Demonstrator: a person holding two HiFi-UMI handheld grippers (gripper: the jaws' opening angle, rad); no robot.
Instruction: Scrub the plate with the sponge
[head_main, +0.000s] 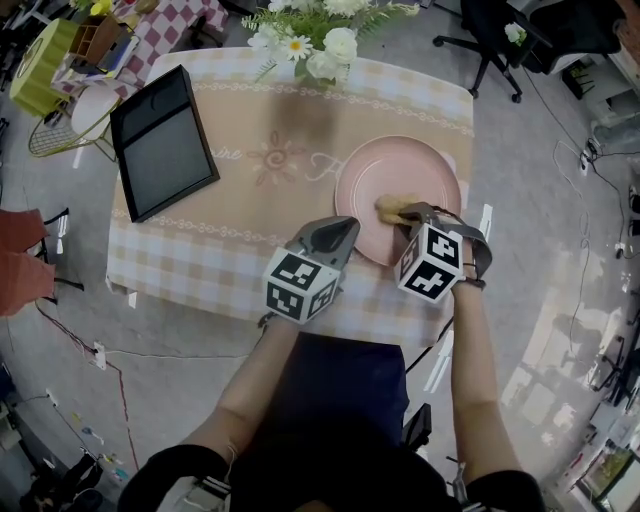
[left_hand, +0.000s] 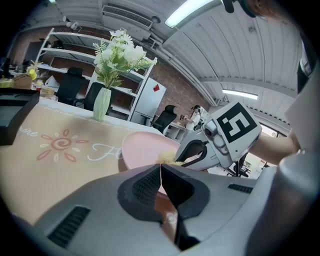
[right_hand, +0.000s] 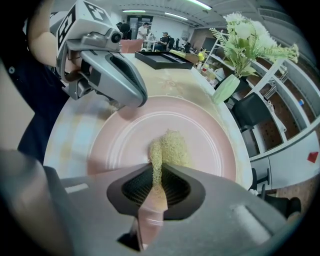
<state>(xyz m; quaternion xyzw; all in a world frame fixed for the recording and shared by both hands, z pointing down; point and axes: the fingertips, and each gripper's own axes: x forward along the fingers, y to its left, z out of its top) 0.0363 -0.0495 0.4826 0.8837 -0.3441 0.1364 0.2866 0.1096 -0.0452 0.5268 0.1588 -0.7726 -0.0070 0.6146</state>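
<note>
Right gripper (right_hand: 155, 171) pinches the sponge (right_hand: 171, 146) against the plate (right_hand: 215, 145) for scrubbing; left gripper (left_hand: 161, 170), jaws together, seemingly steadies its rim.

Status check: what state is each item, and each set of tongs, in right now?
Plate, flat on the table.
Sponge, pinched at one end, lying on the plate.
Right tongs, shut on the sponge.
Left tongs, shut, gripping nothing, tip at the plate's rim.
Vase, upright.
</note>
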